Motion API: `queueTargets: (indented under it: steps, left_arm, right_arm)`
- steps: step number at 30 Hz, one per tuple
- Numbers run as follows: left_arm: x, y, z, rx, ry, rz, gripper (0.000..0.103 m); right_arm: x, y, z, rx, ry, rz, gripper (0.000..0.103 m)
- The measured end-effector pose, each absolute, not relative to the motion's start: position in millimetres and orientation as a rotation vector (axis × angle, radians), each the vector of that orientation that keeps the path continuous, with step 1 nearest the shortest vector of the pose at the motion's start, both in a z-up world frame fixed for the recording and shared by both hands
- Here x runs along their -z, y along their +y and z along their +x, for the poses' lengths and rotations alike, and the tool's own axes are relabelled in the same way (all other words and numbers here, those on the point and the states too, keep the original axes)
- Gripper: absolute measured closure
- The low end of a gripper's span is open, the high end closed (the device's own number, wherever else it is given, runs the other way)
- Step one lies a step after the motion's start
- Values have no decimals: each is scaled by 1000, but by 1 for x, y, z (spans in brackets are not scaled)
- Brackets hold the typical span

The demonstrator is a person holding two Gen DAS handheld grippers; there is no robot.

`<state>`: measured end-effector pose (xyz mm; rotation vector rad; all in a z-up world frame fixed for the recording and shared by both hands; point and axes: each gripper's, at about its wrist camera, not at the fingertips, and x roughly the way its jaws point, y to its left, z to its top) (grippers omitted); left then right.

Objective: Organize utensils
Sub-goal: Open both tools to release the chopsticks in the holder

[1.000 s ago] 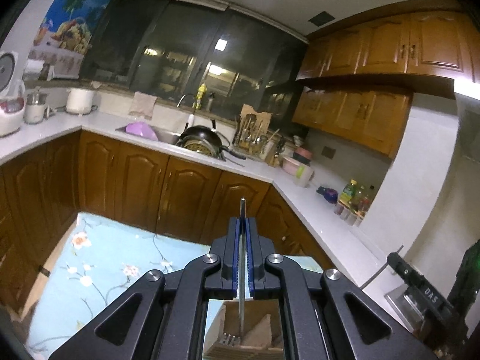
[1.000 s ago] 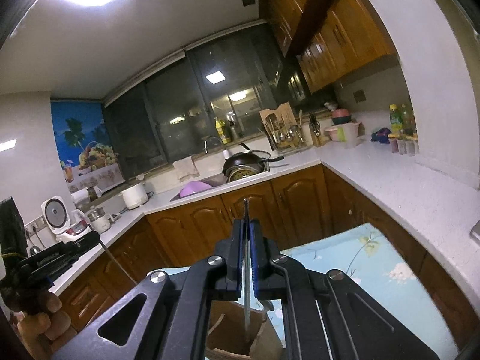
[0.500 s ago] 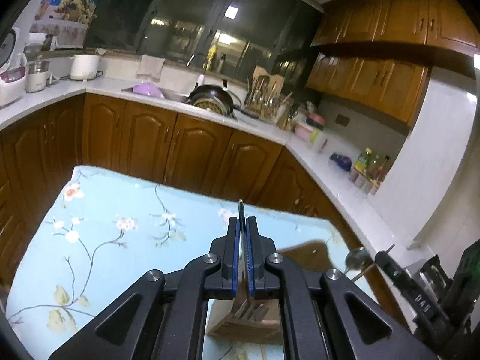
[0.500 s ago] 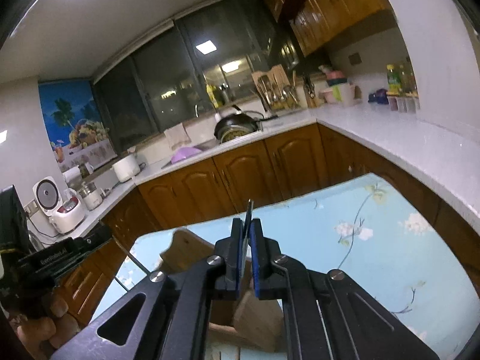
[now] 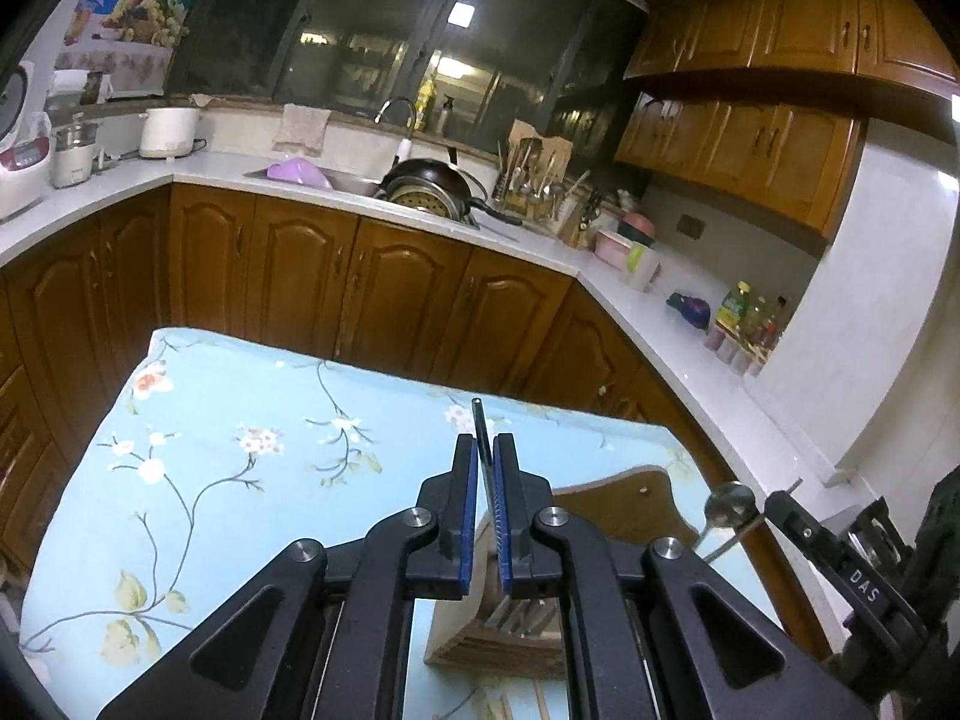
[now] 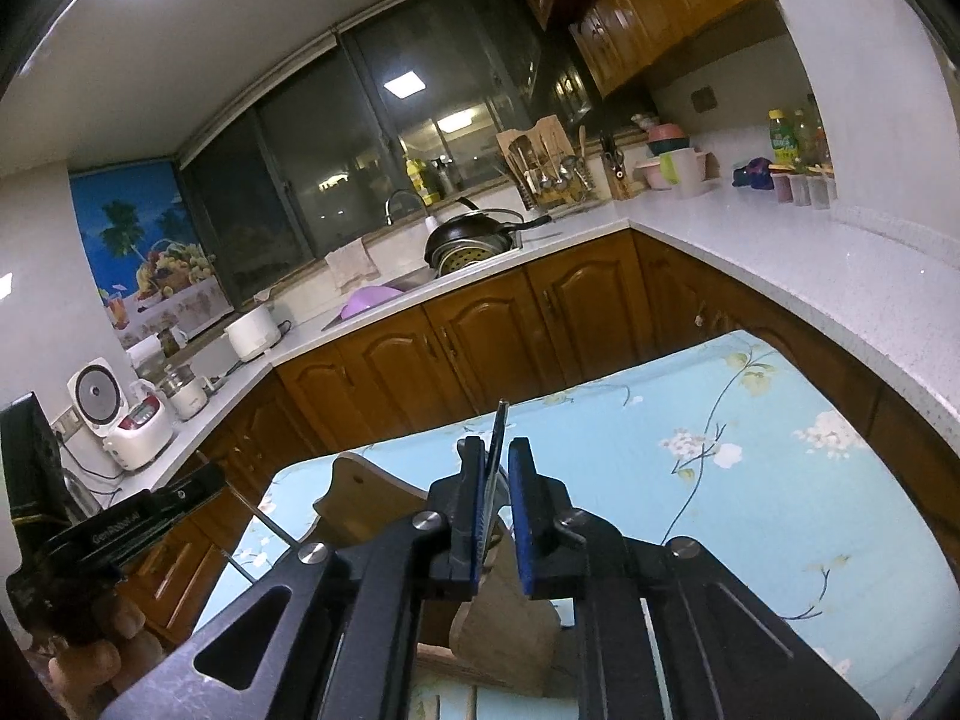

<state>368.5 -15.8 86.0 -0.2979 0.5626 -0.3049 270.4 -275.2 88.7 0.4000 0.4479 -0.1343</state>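
Left wrist, wooden holder (image 5: 606, 504) under tool (image 5: 486, 480)

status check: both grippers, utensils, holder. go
Left gripper jaws opening, thin utensil between them. Right gripper jaws opening, flat utensil leaning on one pad. Both over wooden holder. Nothing in the way.

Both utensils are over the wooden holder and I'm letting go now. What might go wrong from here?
1. The left hand-held gripper is opening around a thin dark utensil handle that already leans; it may tip out of the wooden utensil holder.
2. The right hand-held gripper is opening too; its slim metal utensil rests against one pad and could get dragged on withdrawal.
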Motion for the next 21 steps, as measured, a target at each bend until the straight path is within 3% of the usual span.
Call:
queueTargets:
  steps: [1, 2, 3, 4, 7, 11, 15, 21]
  left_arm:
    - [-87, -15, 368, 309, 567, -298, 85]
    - [-90, -13, 364, 301, 564, -298, 70]
    - [-91, -11, 361, 294, 556, -298, 63]
    - [-92, -8, 357, 293, 547, -299, 57]
    - [-93, 0, 343, 298, 547, -302, 53]
    - [-89, 13, 316, 296, 552, -319, 39]
    - [-84, 25, 282, 287, 562, -311, 33]
    - [-68, 44, 230, 276, 616, -318, 33]
  right_arm:
    - [-88, -275, 269, 133, 446, 407, 74]
    - [-89, -276, 267, 128, 437, 418, 57]
    - [-90, -278, 262, 127, 424, 430, 42]
    - [-91, -278, 257, 130, 410, 438, 39]
    - [-95, -279, 245, 132, 391, 448, 33]
    - [-97, -281, 220, 119, 368, 473, 11]
    - [-93, -280, 193, 117, 377, 484, 8]
    - [-82, -271, 153, 134, 417, 452, 8]
